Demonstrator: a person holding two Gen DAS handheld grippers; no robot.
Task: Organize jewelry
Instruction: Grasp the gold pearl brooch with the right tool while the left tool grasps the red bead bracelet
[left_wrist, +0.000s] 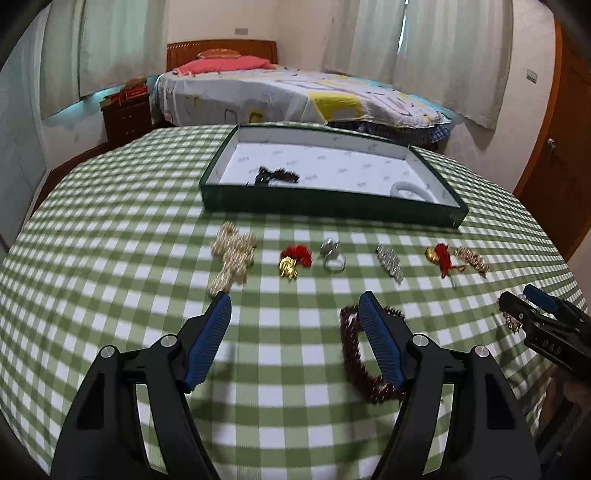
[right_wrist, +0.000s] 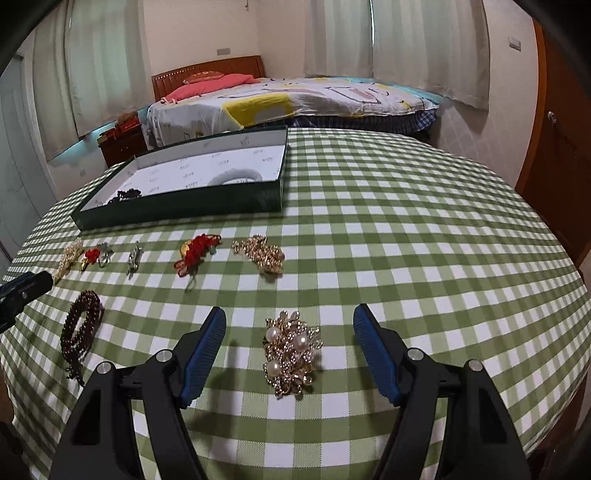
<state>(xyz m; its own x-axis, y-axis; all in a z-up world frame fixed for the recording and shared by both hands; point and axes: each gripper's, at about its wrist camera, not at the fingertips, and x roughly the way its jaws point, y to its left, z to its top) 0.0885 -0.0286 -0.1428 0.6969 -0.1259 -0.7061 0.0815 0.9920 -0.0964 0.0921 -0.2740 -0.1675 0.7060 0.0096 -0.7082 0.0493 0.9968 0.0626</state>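
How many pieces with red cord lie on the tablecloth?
2. One red-corded gold charm lies between the pearl piece and ring; the other lies beside the gold chain. None seems hidden.

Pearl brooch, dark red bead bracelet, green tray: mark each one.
pearl brooch (right_wrist: 291, 354): right wrist view, centre of the gold cluster.
dark red bead bracelet (right_wrist: 79, 328): right wrist view, upper part of the bead loop.
green tray (left_wrist: 332, 206): left wrist view, near outer wall.

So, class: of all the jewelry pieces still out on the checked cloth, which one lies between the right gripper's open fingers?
The gold-and-pearl brooch, alone between the right gripper fingers; the others lie farther off.
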